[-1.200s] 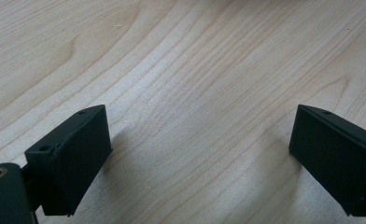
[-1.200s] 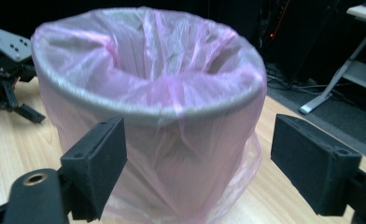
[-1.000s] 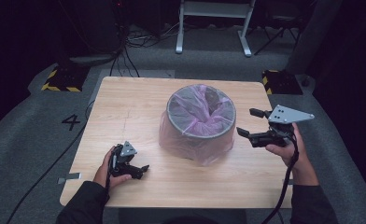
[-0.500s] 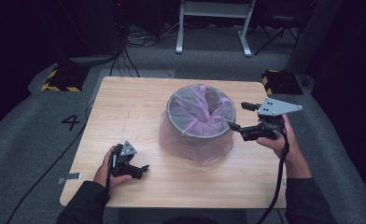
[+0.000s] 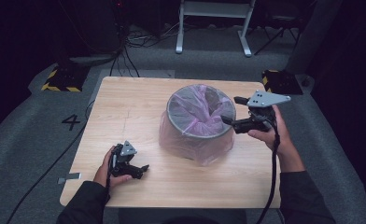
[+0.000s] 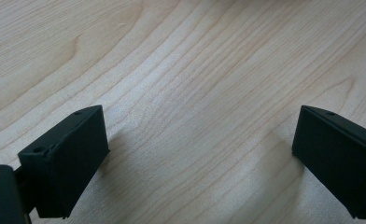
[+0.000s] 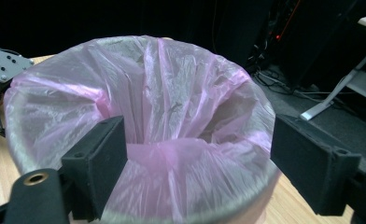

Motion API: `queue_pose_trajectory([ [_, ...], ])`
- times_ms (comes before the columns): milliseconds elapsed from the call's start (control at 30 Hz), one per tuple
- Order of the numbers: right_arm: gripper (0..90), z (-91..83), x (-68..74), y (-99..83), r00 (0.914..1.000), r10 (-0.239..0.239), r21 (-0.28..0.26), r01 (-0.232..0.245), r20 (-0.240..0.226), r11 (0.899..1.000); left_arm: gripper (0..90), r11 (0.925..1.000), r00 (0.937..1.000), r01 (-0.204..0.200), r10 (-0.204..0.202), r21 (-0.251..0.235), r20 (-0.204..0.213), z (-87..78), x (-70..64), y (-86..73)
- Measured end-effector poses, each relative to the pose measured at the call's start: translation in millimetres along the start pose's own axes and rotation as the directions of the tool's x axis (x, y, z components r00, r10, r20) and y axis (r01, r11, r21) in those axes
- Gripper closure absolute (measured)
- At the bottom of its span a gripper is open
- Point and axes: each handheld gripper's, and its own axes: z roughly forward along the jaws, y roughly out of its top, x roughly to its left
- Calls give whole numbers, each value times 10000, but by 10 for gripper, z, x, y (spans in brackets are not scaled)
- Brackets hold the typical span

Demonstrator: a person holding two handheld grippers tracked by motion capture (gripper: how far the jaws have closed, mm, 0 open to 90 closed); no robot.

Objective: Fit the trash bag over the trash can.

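Note:
A round bin (image 5: 190, 135) lined with a thin pink plastic bag (image 5: 200, 114) stands in the middle of the wooden table (image 5: 130, 102); the bag drapes over the rim and down the outside. My right gripper (image 5: 230, 110) is open at the bin's right rim, one jaw on each side of the edge. In the right gripper view the right gripper (image 7: 200, 126) frames the bag (image 7: 172, 102) and its hollow. My left gripper (image 5: 144, 171) rests open on the table at the front left. Between the left gripper's (image 6: 197, 116) jaws there is bare wood.
The other gripper's grey plate (image 7: 3, 63) shows beyond the bin's far side. A white metal frame (image 5: 214, 23) and cables lie on the floor behind the table. Yellow-black striped blocks (image 5: 59, 79) sit at both back corners. A "4" (image 5: 71, 122) marks the floor at left.
My right gripper has moved left and slightly back, from beside the bin up to its right rim. The left gripper has stayed where it was.

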Motion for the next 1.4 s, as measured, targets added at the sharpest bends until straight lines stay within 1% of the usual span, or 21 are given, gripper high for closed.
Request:
queue_pose_trajectory([
  [67,191,50,3,38,10000,-78,173,77,40,9998,34,10000,10000,-25,25,4,-8,0,2,1],
  [133,191,97,4,72,9999,-168,256,169,-29,9995,34,10000,10000,-3,3,0,1,0,0,0],
  [233,193,182,-6,123,9999,-123,418,125,-43,9990,35,10000,10000,-1,1,0,1,0,0,0],
  [300,193,248,-10,159,9997,-231,604,231,-10,9979,35,10000,10000,0,0,-3,1,0,0,0],
  [400,193,341,-19,219,9994,-283,821,297,-180,9962,34,10000,10000,0,0,-1,1,0,0,0],
  [433,193,369,-25,241,9992,-297,894,321,-283,9955,35,10000,10000,-6,6,1,4,0,0,0],
  [500,194,431,-29,283,9988,-418,1091,444,-255,9930,35,10000,10000,-4,4,1,2,0,0,0],
  [567,194,501,-32,324,9983,-489,1375,529,-321,9891,35,10000,10000,-5,5,2,1,0,0,0],
  [667,194,571,-28,362,9975,-572,1544,629,-405,9860,34,10000,10000,-3,3,1,2,0,0,0],
  [800,197,641,-26,388,9974,-519,1619,593,-496,9850,35,10000,10000,-3,3,-6,1,1,0,0],
  [933,198,701,-9,398,9970,-614,1798,691,-482,9813,34,10000,10000,0,0,0,1,0,0,0],
  [1100,200,774,9,411,9955,-793,2120,886,-522,9732,34,10000,10000,-6,6,-1,2,0,0,0],
  [1200,224,810,22,409,9935,-886,2309,1028,-712,9675,35,10000,10000,3,-3,5,1,0,0,0],
  [1267,225,830,27,408,9925,-971,2451,1125,-741,9629,34,10000,10000,-3,3,2,1,0,0,0],
  [1367,223,861,37,408,9913,-972,2637,1176,-893,9574,35,10000,10000,-5,5,2,3,0,0,0],
  [1400,223,879,49,409,9901,-1056,2775,1276,-928,9522,34,10000,10000,-1,1,-2,3,0,0,0],
])
